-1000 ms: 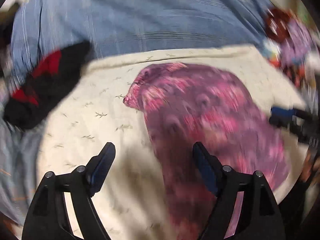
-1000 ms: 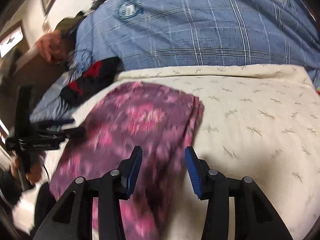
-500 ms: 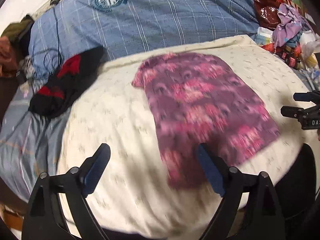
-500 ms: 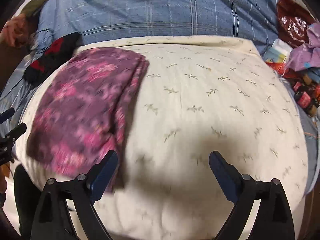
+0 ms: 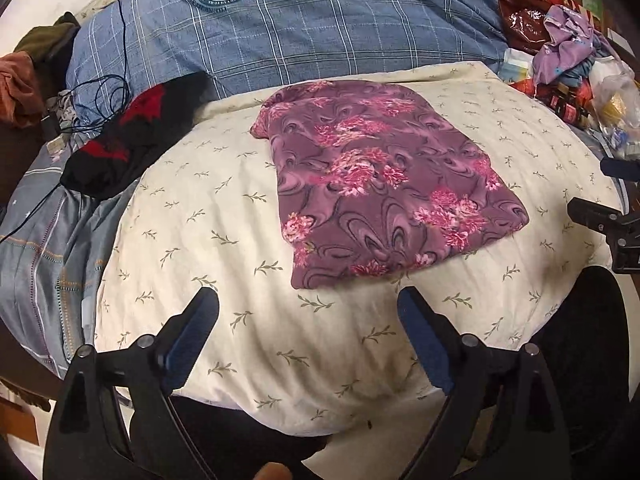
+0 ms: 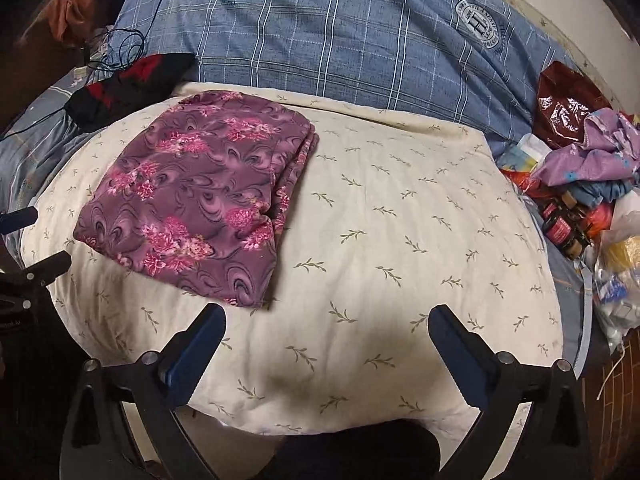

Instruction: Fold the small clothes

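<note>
The left gripper is hanging spread and empty; the right gripper, a second ago half-closed over the garment, is opening, empty, backing off. The garment is lying folded on the pillow, apparently done.

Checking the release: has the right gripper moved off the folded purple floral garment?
Yes. The right gripper has backed toward the cream pillow's near edge, jaws opening, garment left lying.

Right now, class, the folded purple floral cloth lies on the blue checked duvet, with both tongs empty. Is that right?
Not quite: the folded purple floral cloth lies on the cream leaf-print pillow, as the left wrist view shows. Both tongs are empty.
</note>
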`<state>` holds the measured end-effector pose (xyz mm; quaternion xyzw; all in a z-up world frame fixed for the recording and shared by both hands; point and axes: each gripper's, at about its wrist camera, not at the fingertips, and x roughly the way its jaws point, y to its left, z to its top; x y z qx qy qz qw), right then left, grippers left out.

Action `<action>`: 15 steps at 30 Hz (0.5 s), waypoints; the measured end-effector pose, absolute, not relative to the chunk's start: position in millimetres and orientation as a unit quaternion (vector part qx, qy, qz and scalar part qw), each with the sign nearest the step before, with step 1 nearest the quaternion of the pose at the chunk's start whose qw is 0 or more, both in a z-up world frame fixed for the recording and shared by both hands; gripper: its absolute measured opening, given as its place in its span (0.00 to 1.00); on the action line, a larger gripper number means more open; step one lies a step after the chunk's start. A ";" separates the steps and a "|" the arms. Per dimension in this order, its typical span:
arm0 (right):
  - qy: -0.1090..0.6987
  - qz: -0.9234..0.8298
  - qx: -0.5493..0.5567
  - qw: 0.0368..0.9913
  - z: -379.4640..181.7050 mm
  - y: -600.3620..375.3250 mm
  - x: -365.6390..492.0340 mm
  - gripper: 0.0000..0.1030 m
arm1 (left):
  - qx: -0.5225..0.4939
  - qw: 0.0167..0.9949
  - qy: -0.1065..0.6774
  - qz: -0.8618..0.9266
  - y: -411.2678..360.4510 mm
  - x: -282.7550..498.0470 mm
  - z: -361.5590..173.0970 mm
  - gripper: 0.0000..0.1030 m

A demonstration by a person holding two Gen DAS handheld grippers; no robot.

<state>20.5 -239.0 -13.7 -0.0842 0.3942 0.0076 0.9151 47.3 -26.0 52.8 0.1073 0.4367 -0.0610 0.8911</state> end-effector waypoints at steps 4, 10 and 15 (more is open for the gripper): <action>0.391 0.003 -0.087 0.916 -11.8 -241.0 17.7 0.99 | 0.097 0.887 0.443 -0.088 -32.4 41.6 54.8 0.89; 0.399 -0.001 -0.078 0.914 -12.7 -244.4 15.1 0.99 | 0.079 0.885 0.448 -0.103 -39.3 37.7 55.2 0.89; 0.404 -0.006 -0.073 0.912 -13.2 -245.8 16.1 0.99 | 0.071 0.887 0.441 -0.119 -48.8 34.1 61.2 0.89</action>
